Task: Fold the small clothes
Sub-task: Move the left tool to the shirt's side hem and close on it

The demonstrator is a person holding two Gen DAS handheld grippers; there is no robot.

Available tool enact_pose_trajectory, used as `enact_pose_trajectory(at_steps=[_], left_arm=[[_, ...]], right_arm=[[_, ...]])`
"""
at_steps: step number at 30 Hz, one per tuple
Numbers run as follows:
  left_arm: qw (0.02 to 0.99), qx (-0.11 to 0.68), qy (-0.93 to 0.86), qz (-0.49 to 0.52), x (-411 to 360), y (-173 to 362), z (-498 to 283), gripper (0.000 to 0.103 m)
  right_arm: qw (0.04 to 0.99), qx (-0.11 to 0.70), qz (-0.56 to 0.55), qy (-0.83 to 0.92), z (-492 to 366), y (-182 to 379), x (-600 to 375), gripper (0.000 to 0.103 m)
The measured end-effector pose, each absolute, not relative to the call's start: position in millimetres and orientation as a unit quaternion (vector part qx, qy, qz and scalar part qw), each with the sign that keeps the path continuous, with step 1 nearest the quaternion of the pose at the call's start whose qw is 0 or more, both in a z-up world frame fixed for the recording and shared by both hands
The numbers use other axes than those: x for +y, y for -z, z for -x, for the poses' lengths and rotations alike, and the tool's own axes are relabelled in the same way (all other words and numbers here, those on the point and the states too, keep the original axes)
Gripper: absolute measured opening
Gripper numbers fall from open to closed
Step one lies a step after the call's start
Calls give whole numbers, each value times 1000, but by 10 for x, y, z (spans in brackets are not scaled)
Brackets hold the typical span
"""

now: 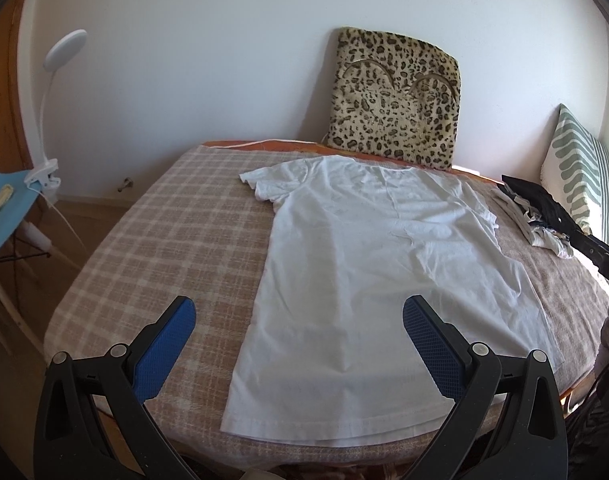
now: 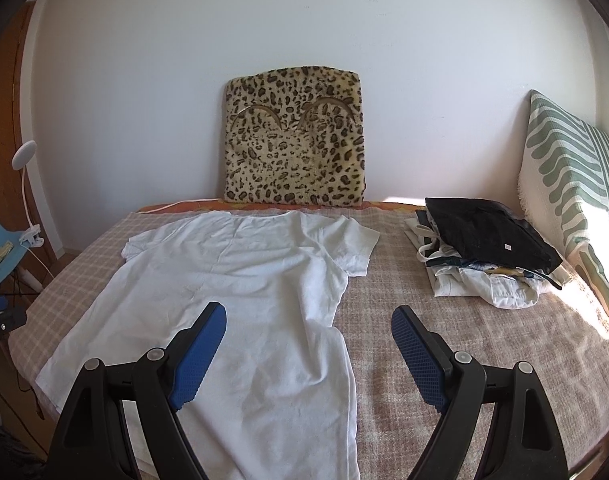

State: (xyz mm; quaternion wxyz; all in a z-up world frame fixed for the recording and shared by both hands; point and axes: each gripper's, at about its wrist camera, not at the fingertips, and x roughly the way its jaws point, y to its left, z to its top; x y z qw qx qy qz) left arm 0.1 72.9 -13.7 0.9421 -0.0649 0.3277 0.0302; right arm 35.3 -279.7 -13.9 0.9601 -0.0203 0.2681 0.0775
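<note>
Blue pads of left gripper [image 1: 299, 322] spread apart, empty, over hem near front edge of bed [image 1: 144, 248]. Right gripper [image 2: 309, 330] likewise apart, empty. White T-shirt [image 2: 240, 280] spread flat, unfolded, collar toward far edge. Folding not begun, probably; next: pinch hem corners.

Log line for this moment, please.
stage: pre-fold | white T-shirt: flat on bed | left claw: open, empty | right claw: open, empty | clothes pile: right
</note>
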Motion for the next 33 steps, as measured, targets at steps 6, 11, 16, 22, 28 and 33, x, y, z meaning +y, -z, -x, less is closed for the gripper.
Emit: enact_pose_trajectory(at_steps=[6,11,16,22,28,33], left_arm=[[916,386,-19,107,1085,349,-29,92],[894,428,-21,128,1298,561,26,79],[880,455,1,139,1336,750,63,68],[869,471,3,150,1374,886,10,54],[871,469,-5,149,1398,921,-12,48],[865,478,7,153,1387,1002,-25,44]], right_arm=[[953,281,18,-115,-455,50,-2595,87],[939,308,9,-155,-708,19,-2377,87],[919,330,16,-214,-991,-99,-2015,87],[899,341,53,-271,-1334,-242,-1395,87],[874,368,53,-314,-1828,-249,-751,87],[856,404,52,-319,-2306,-70,-216,86]])
